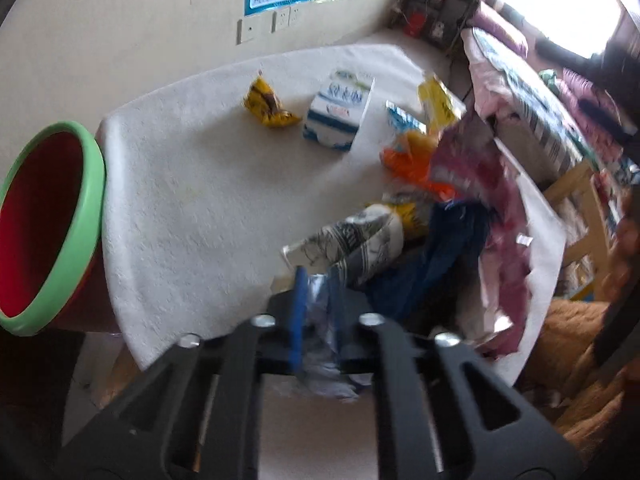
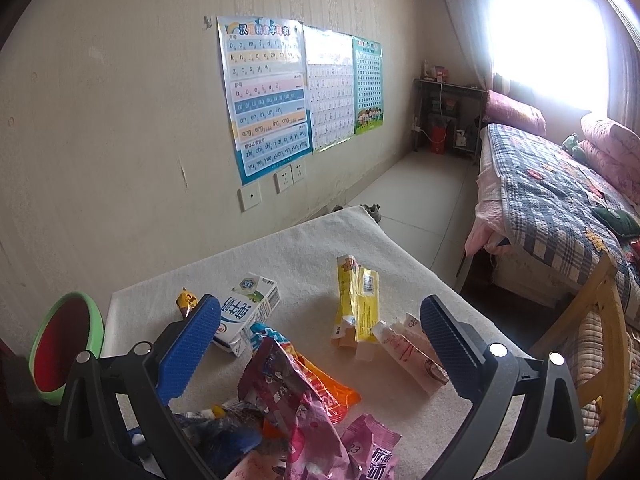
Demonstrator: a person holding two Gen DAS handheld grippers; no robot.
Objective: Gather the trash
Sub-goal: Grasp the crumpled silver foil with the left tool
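My left gripper (image 1: 318, 312) is shut on a crumpled silver-and-blue wrapper (image 1: 324, 344) at the near edge of the white-covered table (image 1: 192, 208). Beyond it lie a black-and-white wrapper (image 1: 360, 240), a magenta wrapper (image 1: 476, 184), an orange wrapper (image 1: 412, 160), a milk carton (image 1: 338, 114) and a yellow wrapper (image 1: 266, 104). A red bin with a green rim (image 1: 48, 224) stands left of the table. My right gripper (image 2: 320, 344) is open above the table, over the magenta wrapper (image 2: 288, 392), orange wrapper (image 2: 332, 388), milk carton (image 2: 248, 312), a tall yellow packet (image 2: 358, 304) and a pink wrapper (image 2: 412, 356).
The bin also shows at the left in the right wrist view (image 2: 64, 344). A wall with posters (image 2: 264, 92) stands behind the table. A bed (image 2: 560, 200) and a wooden chair frame (image 2: 600, 320) are to the right, with tiled floor (image 2: 420, 192) between.
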